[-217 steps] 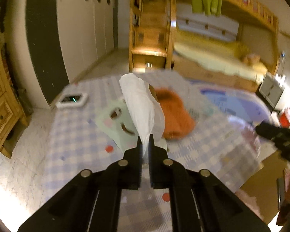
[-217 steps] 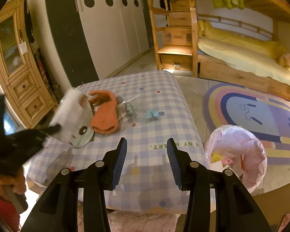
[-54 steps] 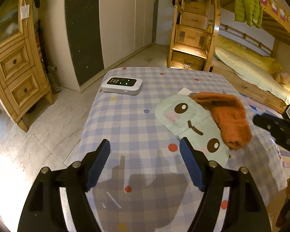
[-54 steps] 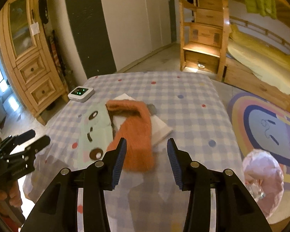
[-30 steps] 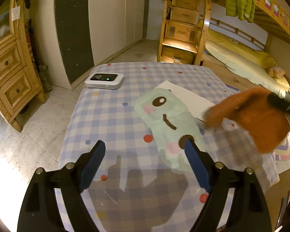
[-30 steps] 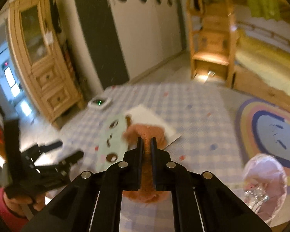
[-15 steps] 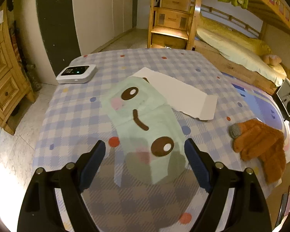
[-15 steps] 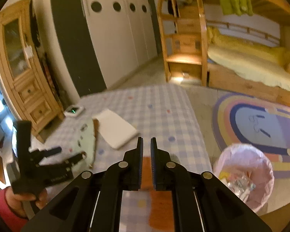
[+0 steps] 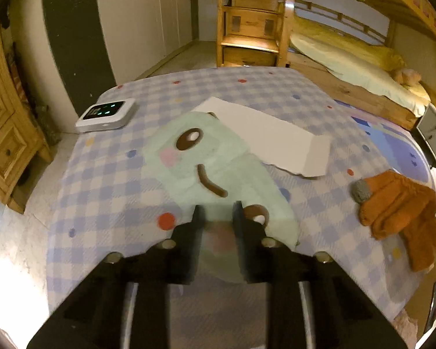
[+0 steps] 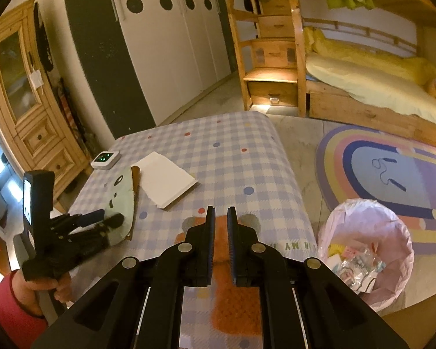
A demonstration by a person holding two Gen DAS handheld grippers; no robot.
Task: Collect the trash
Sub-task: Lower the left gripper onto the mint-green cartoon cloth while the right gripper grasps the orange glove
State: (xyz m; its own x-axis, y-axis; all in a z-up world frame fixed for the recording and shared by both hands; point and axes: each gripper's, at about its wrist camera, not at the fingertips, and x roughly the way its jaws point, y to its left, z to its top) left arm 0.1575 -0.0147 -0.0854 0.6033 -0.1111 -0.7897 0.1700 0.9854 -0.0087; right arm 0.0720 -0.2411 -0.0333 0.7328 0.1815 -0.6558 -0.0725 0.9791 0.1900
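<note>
At the far left of the checked tablecloth (image 9: 107, 174) sits a small white device (image 9: 106, 115) with green lights showing, close to the table's corner. Next to it lies a mint-green sheet (image 9: 206, 163) printed with a cartoon face, flat on the cloth and running toward the camera. The left gripper (image 9: 218, 212) is over the sheet's near end, and its jaws have just been closing; they stand fairly narrow and blurred with that end of the sheet between them, but I cannot tell whether the pads are pressing on it. In the right wrist view the same gripper reaches in from the left, held by a hand (image 10: 48, 286) in a red sleeve (image 10: 13, 311), with its tips at the sheet's edge.

Just right of the green sheet, and partly tucked under its far end, is a white paper (image 9: 270, 142) lying flat. Further right, well apart from the paper and near the table's right edge, an orange glove (image 9: 401, 212) with a grey fingertip lies on the cloth. The right gripper (image 10: 220, 221) hangs over that glove – its jaws are drawn together to a thin slit and grip nothing, the glove resting on the table below them.

On the floor beside the table's right edge stands a bin lined with a pink bag (image 10: 392, 232) – wrappers and scraps are inside
</note>
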